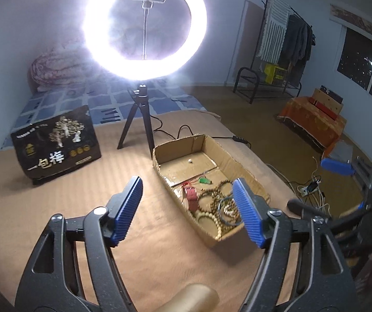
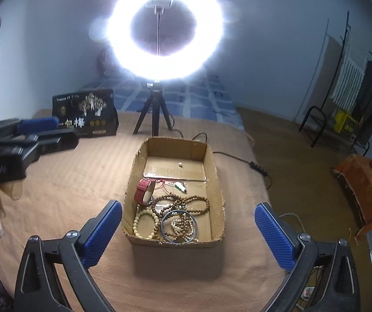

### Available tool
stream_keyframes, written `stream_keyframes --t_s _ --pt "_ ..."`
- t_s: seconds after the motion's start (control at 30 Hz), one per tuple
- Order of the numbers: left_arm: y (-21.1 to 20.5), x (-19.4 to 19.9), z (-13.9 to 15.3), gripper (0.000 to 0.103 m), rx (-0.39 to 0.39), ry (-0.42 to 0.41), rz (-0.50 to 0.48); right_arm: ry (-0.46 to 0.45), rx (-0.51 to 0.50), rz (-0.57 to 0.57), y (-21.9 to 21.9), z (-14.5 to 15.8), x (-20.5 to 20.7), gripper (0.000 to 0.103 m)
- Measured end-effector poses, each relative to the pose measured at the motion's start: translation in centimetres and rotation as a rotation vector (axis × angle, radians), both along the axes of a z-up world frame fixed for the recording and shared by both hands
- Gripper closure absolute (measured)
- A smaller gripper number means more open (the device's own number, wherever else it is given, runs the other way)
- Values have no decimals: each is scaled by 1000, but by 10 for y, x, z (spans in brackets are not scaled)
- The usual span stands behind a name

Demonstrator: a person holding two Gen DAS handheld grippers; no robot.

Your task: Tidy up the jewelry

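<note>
An open cardboard box (image 2: pixel 213 161) sits on the tan bed cover and shows in the left wrist view (image 1: pixel 240 166) too. It holds wooden bead bracelets (image 2: pixel 183 201), a cream bead bracelet (image 2: pixel 144 221), a dark bangle (image 2: pixel 179 225), a red watch strap (image 2: pixel 143 188), a green pendant on a red cord (image 2: pixel 180 186) and a small white bead (image 2: pixel 180 165). My right gripper (image 2: pixel 187 223) is open and empty, hovering just in front of the box. My left gripper (image 1: pixel 187 197) is open and empty, to the left of the box.
A lit ring light on a black tripod (image 2: pixel 157 119) stands behind the box, its cable (image 2: pixel 238 157) running right. A black printed box (image 1: pixel 55 143) stands at the left. The bed edge drops to the floor at the right, with a power strip (image 1: pixel 309 188).
</note>
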State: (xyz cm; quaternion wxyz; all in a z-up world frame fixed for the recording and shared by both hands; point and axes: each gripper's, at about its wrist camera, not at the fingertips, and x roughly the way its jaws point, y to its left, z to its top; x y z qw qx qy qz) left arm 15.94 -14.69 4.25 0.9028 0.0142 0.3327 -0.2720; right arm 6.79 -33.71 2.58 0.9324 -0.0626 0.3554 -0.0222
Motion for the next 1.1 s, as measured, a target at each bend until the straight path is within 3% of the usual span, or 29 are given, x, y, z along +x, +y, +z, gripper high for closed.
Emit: stream_keyframes --t_s 0.13,0.3,1.1 --pt "12 -26 6 19 27 -38 7 -27 36 -21 -2 8 -14 0" --pt "22 -54 10 3 33 -86 26 -38 109 -54 -1 3 -29 0" --pt "20 -84 -2 1 120 -114 20 -83 20 -55 10 -2 -37 0"
